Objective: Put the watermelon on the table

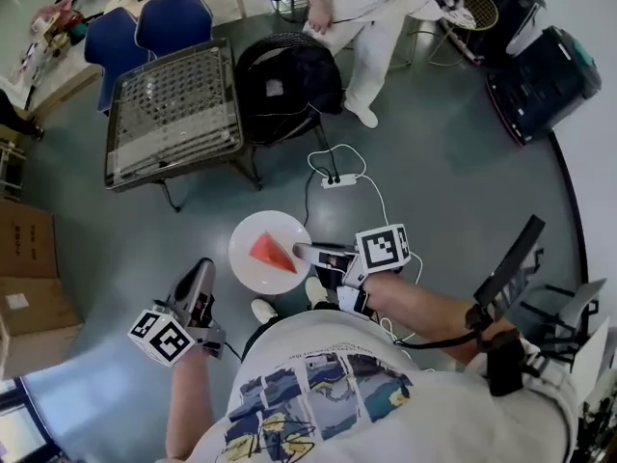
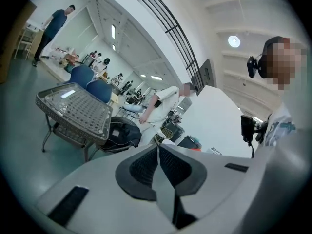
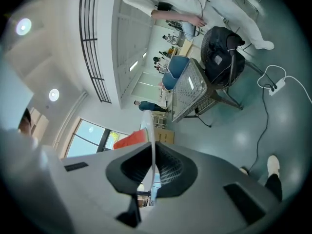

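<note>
Over the grey floor [image 1: 453, 162], just beyond the wearer's shoes [image 1: 263, 309]: holding a white plate [image 1: 253, 258] face up by its right rim with the right gripper [image 1: 301, 252]. Jaws pressed almost together on that thin rim and pinching it flat between the ribbed pads, nothing else caught in them. Same grip seen from the right gripper view, with the plate [image 3: 148, 126] edge-on, running straight out between the pads of the right gripper [image 3: 152, 152]. Watermelon [image 1: 273, 252] lying on the middle of the plate, a red wedge, not touched by either claw; showing in the right gripper view as a red patch [image 3: 130, 139] just left of the plate's edge. Left gripper [image 1: 204, 266] to the left of the plate, near it but apart, pointing slightly down. Its claw pressed together, pad against pad, empty, as seen head-on in the left gripper view [image 2: 157, 147]. Table [image 1: 174, 114], mesh-topped and bare, far and to the left, well apart from the plate, so watermelon not yet on it. Blue chairs [image 1: 145, 27] behind the table, a black backpack [image 1: 289, 80] on a seat just right of it, a white power strip [image 1: 337, 179] on the floor between backpack and plate. Person in white [image 1: 362, 17] standing farther off, beyond the backpack.
</note>
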### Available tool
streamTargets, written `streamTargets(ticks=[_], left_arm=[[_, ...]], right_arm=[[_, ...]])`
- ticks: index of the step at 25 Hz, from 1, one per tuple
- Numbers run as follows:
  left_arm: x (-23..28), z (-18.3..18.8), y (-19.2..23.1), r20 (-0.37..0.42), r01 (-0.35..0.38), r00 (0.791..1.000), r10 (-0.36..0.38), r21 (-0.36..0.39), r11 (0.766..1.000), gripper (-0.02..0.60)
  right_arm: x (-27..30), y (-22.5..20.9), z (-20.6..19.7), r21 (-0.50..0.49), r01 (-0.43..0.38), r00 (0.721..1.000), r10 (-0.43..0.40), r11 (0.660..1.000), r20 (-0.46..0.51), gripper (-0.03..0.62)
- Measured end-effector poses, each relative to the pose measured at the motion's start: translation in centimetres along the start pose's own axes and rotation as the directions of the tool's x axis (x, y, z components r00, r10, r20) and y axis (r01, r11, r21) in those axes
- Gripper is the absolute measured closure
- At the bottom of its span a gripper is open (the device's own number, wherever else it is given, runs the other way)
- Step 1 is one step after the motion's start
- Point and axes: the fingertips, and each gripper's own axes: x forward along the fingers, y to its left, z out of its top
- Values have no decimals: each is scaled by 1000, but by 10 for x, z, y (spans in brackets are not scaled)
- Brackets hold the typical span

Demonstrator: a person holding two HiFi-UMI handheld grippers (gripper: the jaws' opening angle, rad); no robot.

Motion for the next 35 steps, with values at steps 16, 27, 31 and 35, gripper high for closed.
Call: streamTargets(ticks=[16, 27, 31, 35], left_arm=[[-26, 63, 53, 108, -235, 969, 220, 155, 959, 560], [-77, 177, 179, 67, -130, 991, 116, 267, 955, 560], [-80, 202, 201, 75, -97, 994, 79, 266, 959, 560], [-85, 213, 212, 105, -105, 991, 82, 247, 963, 560]], right_arm=[[100, 0, 71, -43, -74, 989, 68, 996, -134, 572], [278, 36, 112, 29, -96, 995, 97, 995, -18, 572], [308, 24, 138, 3, -34, 999, 34, 999, 20, 572], [327, 6, 158, -11, 35, 999, -35, 999, 21, 572]])
